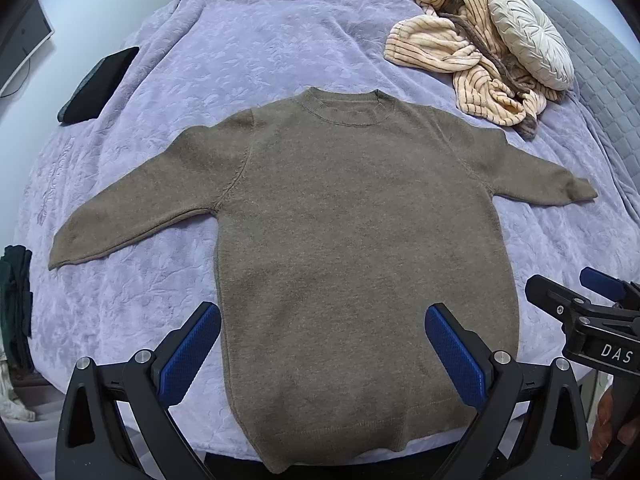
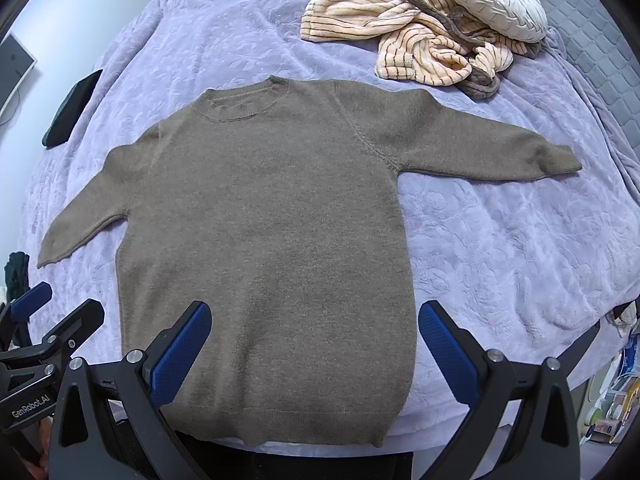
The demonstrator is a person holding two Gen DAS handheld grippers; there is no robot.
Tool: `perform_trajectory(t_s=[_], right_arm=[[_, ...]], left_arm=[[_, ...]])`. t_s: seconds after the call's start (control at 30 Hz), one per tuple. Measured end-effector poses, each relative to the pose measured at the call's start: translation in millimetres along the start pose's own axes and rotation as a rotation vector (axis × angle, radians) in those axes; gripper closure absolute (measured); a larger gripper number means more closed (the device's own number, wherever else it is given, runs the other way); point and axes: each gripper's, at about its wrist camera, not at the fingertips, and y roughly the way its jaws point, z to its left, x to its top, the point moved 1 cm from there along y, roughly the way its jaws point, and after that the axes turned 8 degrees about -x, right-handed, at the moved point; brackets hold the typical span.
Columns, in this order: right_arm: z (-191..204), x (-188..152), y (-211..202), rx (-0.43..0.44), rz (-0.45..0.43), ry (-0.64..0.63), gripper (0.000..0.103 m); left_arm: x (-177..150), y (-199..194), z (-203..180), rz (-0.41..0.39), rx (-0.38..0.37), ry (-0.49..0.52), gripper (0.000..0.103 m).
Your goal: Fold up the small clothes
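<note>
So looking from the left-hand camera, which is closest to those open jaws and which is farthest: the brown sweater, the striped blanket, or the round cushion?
1. Brown sweater: nearest, its hem lying between the left gripper jaws.
2. Striped blanket: farther back on the right, crumpled beyond the sweater's shoulder.
3. Round cushion: farthest, at the far right, resting against the blanket.

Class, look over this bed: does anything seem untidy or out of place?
The brown knit sweater lies flat and spread. Only the crumpled peach striped fleece garment, heaped beside the round pleated cream cushion on the lavender bedspread, looks untidy.
</note>
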Motion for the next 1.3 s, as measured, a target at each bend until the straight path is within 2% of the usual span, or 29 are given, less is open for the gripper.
perform_trajectory(t_s=[0.7,1.3], right_arm=[[3,-1,4,-0.011,0.002,-0.018,0.0],[-3,2,23,-0.011,0.038,-0.041,0.0]], left_arm=[[0,7,3,0.039,0.011,-0.058,0.001],[-2,27,-5,0.087,0.049,-0.032,0.001]])
